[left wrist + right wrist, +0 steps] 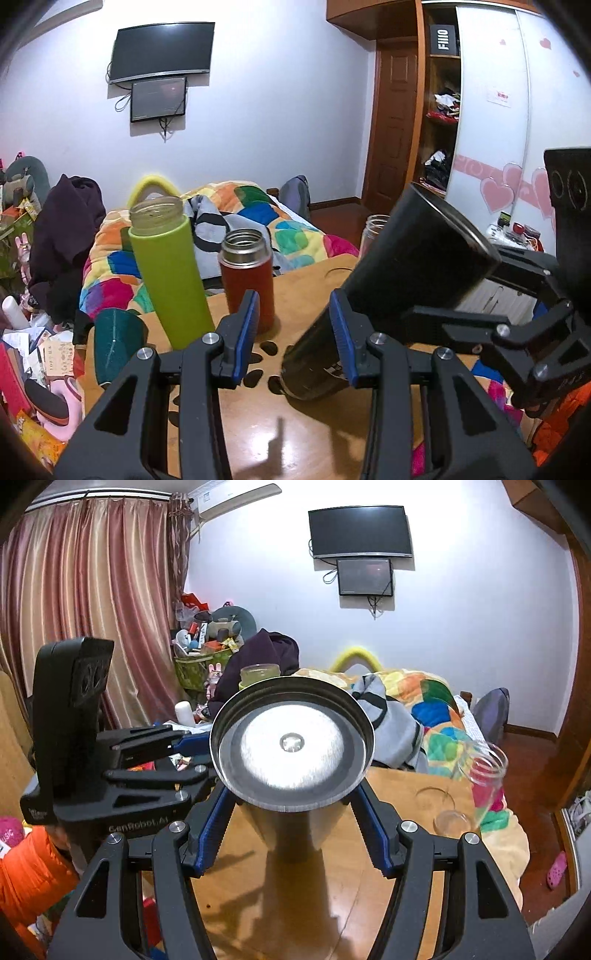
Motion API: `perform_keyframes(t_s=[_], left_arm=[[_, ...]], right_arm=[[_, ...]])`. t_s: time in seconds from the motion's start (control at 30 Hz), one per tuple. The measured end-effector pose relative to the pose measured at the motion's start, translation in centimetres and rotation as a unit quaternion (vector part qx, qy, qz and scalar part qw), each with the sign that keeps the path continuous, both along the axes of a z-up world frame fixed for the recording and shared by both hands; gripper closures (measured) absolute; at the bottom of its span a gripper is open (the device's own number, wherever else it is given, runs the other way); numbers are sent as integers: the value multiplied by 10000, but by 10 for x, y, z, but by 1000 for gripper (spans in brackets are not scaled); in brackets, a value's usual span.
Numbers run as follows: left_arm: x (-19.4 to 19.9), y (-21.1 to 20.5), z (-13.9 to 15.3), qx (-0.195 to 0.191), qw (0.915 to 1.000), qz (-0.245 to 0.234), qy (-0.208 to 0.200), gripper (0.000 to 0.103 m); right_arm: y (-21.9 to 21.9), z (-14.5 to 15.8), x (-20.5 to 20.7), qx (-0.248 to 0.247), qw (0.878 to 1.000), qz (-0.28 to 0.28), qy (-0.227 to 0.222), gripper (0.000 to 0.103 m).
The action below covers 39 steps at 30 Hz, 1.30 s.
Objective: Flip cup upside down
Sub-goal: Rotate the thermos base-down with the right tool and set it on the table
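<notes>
On the far left of the wooden table (303, 435), in the left wrist view, a dark green cup (116, 349) sits at the table edge, with a tall lime-green bottle (166, 273) just to its right and a red-brown flask (248, 278) with a steel neck beside that; both stand upright with open mouths. Nearer the camera, the left gripper (295, 332) hangs over the table with its blue-padded jaws spread wide and nothing between them; its right finger lies in front of the black tumbler (402, 273), though contact cannot be judged. That tumbler is tilted, its long axis running from a base low near the table centre up and rightward to a wide mouth pointing upper right. Further right, the right gripper (491, 295) clamps the tumbler's upper body. At the far table edge, a clear glass jar (373, 230) peeks out behind the tumbler.

From the right wrist view, the right gripper (291, 805) holds the tumbler (291, 746) between both blue pads, the open mouth facing the camera and the steel interior showing. Right of it stands the glass jar (476, 786).
</notes>
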<state>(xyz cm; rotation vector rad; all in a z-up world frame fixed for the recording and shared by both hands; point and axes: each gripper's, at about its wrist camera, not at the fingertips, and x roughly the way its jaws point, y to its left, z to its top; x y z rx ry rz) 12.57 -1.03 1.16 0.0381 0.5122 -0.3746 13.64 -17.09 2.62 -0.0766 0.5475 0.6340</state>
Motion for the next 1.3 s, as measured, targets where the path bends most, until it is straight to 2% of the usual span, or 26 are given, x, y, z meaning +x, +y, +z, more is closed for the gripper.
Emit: perform_keyframes(t_s=[0.17,0.33,0.5,0.57,0.63,0.93,1.23,1.3], left_arm=[[8,12,-4,-98,9998,138,111,64],[12,16,-10,-10,9994,298,165,64],[20,25,-14,-140,9986,426,279,63],[22,29,-15,-185,9983,471,300,61],[20,32,-16,-215,9980,526,270,53],[0,37,-13,-78,9976,690,-65,27],[-12,47,-14,-39,9969,775,-103,25],[-15,47,-14,-69,9968,792,-119,23]], right_arm=[[12,1,12,-98,9999,87,0,42],[21,2,24,-121,9999,65,59,42],[30,2,36,-155,9998,88,117,42],[32,2,39,-151,9997,106,150,42],[34,2,38,-150,9997,109,152,42],[42,0,46,-156,9995,156,216,42],[40,-2,46,-171,9995,98,238,41],[38,-4,42,-207,9996,48,198,29]])
